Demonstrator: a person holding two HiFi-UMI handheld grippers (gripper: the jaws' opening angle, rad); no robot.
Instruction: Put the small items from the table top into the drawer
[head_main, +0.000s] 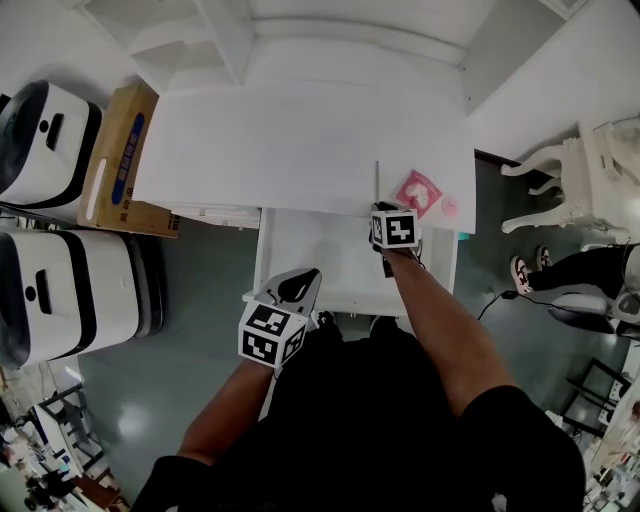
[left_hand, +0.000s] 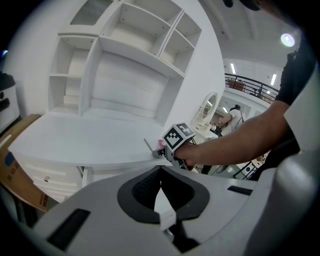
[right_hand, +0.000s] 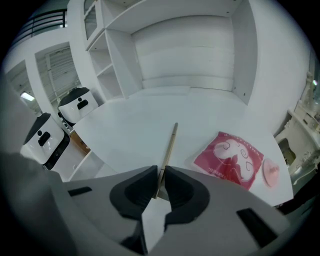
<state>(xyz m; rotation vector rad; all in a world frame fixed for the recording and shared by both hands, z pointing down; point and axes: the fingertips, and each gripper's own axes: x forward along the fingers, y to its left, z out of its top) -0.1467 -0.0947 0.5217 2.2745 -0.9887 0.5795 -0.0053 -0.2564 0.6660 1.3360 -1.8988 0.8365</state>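
Note:
A thin beige stick (right_hand: 169, 150) lies on the white table top (head_main: 300, 130) near its front right edge, and my right gripper (right_hand: 159, 184) is shut on its near end. The stick also shows in the head view (head_main: 377, 182), just ahead of my right gripper (head_main: 384, 214). A red printed packet (right_hand: 229, 160) (head_main: 418, 192) and a small pink disc (right_hand: 271, 173) (head_main: 450, 207) lie to the stick's right. Under the table edge an open white drawer (head_main: 330, 262) sticks out. My left gripper (head_main: 303, 280) hangs shut and empty at the drawer's front left corner (left_hand: 160, 172).
A white shelf unit (head_main: 230, 40) rises at the table's back. A cardboard box (head_main: 120, 160) and two white machines (head_main: 45, 140) (head_main: 70, 290) stand on the left. On the right are a white chair (head_main: 570, 180) and a person's legs (head_main: 570, 270).

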